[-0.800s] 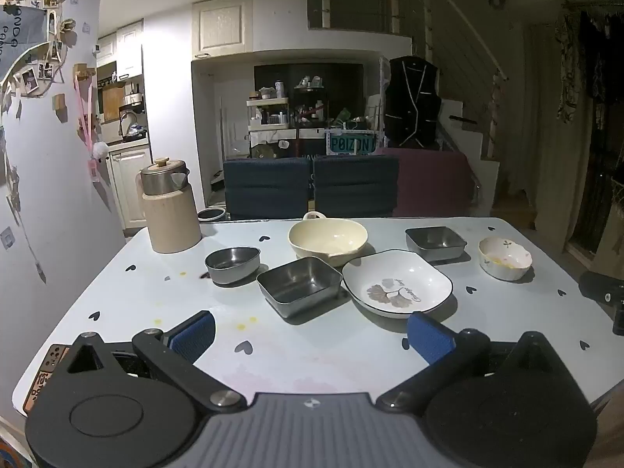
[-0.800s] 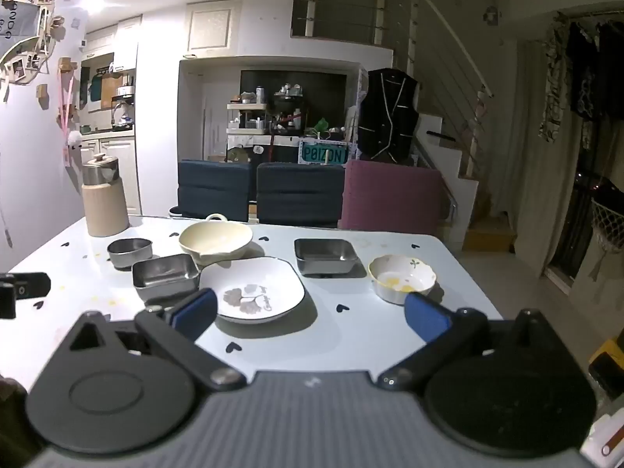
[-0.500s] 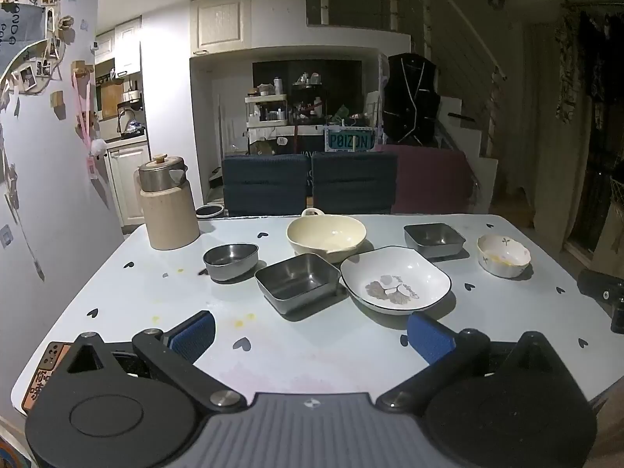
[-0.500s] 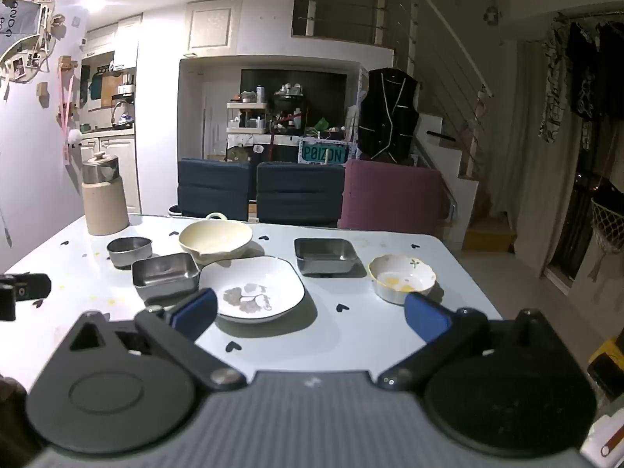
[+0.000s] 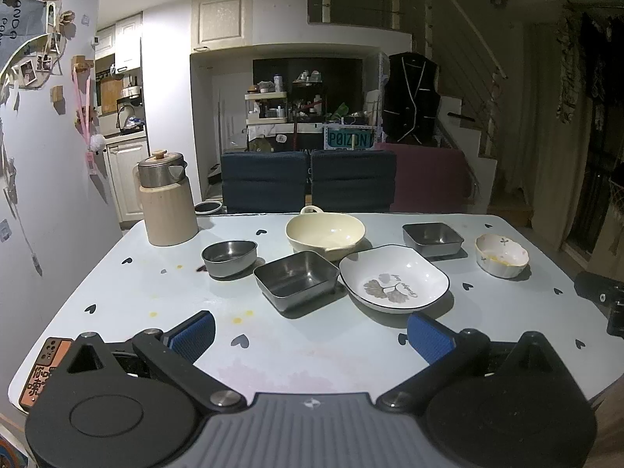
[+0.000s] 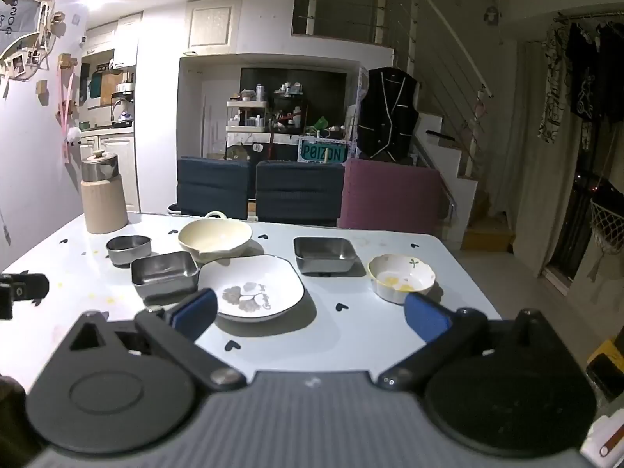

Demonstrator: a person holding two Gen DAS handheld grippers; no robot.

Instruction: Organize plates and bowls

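Two near-edge views, shared table (image 5: 319,343)

White plate (image 5: 394,279): steel tray (image 5: 296,279) touching left, cream bowl (image 5: 325,233) just behind, floral bowl (image 5: 502,259) well right.

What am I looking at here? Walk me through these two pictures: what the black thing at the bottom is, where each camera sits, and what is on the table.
There is no robot. A person holds a two-finger claw in each hand, and each carries a wide-angle camera looking forward along its blue-padded fingers. One picture comes from the left claw, the other from the right claw. Both are open and hold nothing.

On the pale heart-patterned table lie a white square plate with a leaf print, a cream ceramic bowl with a handle, a small white flowered bowl, two square steel dishes, a round steel bowl and a beige jug with a steel lid. Each view also catches the other claw at its edge.
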